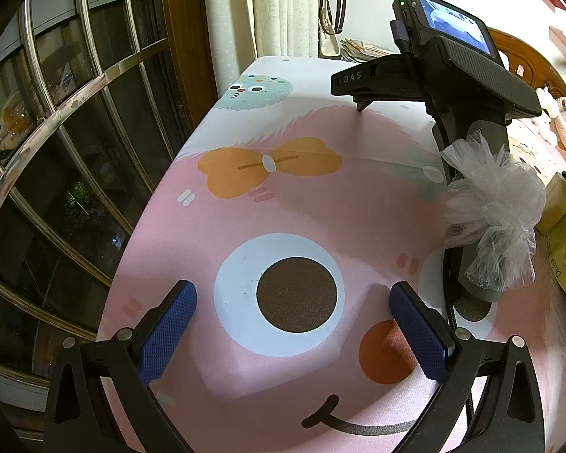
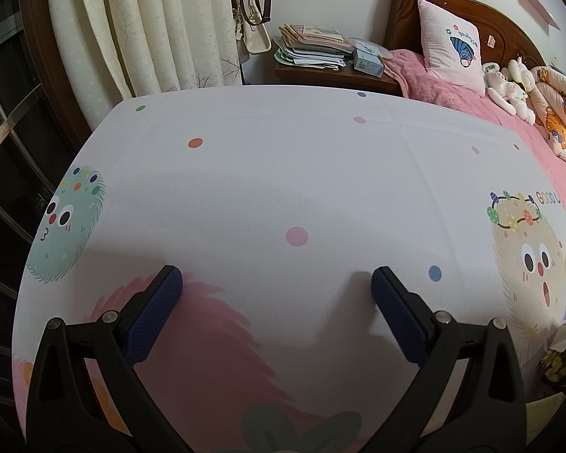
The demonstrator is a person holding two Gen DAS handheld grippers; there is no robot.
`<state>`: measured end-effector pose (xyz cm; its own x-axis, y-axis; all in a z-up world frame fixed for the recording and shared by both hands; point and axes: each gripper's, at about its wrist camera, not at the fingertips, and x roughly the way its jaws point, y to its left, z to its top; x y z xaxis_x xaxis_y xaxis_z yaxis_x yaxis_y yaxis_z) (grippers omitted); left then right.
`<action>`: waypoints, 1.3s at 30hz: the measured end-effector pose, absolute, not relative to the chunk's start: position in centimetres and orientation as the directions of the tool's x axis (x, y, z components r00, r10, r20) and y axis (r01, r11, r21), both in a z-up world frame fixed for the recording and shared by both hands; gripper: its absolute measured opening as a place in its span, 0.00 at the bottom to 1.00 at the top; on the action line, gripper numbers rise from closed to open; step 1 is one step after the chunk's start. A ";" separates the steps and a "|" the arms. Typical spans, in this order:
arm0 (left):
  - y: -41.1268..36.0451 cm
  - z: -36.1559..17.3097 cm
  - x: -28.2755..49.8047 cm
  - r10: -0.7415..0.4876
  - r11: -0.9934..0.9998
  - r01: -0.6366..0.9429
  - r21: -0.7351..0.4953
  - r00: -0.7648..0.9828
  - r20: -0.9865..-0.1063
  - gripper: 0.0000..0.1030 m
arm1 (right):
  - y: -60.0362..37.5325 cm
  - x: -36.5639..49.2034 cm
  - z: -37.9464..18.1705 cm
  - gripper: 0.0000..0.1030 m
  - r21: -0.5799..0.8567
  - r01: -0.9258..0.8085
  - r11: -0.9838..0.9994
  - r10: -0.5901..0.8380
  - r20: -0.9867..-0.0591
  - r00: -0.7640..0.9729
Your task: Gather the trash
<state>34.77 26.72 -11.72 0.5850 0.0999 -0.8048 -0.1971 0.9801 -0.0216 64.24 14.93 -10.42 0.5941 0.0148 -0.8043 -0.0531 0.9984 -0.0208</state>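
Observation:
A crumpled clear plastic bag [image 1: 490,211] lies at the right side of the table, against the grey handle of the right-hand tool [image 1: 479,136]. That tool rests on the cartoon-printed tablecloth [image 1: 283,196]. My left gripper [image 1: 292,294] is open, low over the printed eye, with nothing between its blue pads [image 1: 166,332]. The bag sits to its right and a little farther away. In the right wrist view my right gripper [image 2: 276,277] is open over bare cloth [image 2: 283,173]; the bag does not show there.
A cream box [image 1: 556,200] and printed packaging [image 1: 564,264] sit at the table's right edge. A window with metal bars [image 1: 75,113] runs along the left. Beyond the table are a nightstand with stacked papers [image 2: 313,53] and a bed with a pink pillow [image 2: 452,45].

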 end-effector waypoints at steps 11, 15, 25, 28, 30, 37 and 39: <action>26.8 -11.7 34.8 0.100 0.980 -0.197 -0.021 0.585 -0.805 0.99 | 14.9 64.3 -10.4 0.97 -0.021 -0.053 0.998 0.015 -0.804 0.594; 26.8 -11.7 34.8 0.100 0.980 -0.196 -0.021 0.585 -0.805 0.99 | 14.9 64.1 -10.4 0.97 -0.021 -0.053 0.998 0.015 -0.804 0.594; 26.8 -11.7 34.8 0.099 0.981 -0.195 -0.021 0.585 -0.805 0.99 | 14.8 64.0 -10.3 0.97 -0.020 -0.052 0.998 0.014 -0.804 0.595; 26.8 -11.7 34.8 0.099 0.981 -0.195 -0.021 0.585 -0.805 0.99 | 14.9 64.2 -10.4 0.97 -0.020 -0.052 0.998 0.014 -0.804 0.595; 26.8 -11.7 34.8 0.099 0.981 -0.195 -0.021 0.585 -0.805 0.99 | 14.8 64.1 -10.3 0.97 -0.020 -0.052 0.998 0.014 -0.804 0.595; 26.8 -11.7 34.8 0.099 0.981 -0.195 -0.021 0.585 -0.805 0.99 | 14.9 64.2 -10.3 0.97 -0.020 -0.051 0.998 0.014 -0.804 0.595; 26.8 -11.7 34.8 0.099 0.981 -0.195 -0.021 0.585 -0.805 0.99 | 15.0 64.4 -10.4 0.97 -0.020 -0.051 0.998 0.014 -0.804 0.595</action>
<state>34.78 26.81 -11.71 0.5848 0.0989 -0.8051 -0.1949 0.9806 -0.0211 64.45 15.05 -10.41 0.5948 0.0143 -0.8038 -0.0514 0.9985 -0.0203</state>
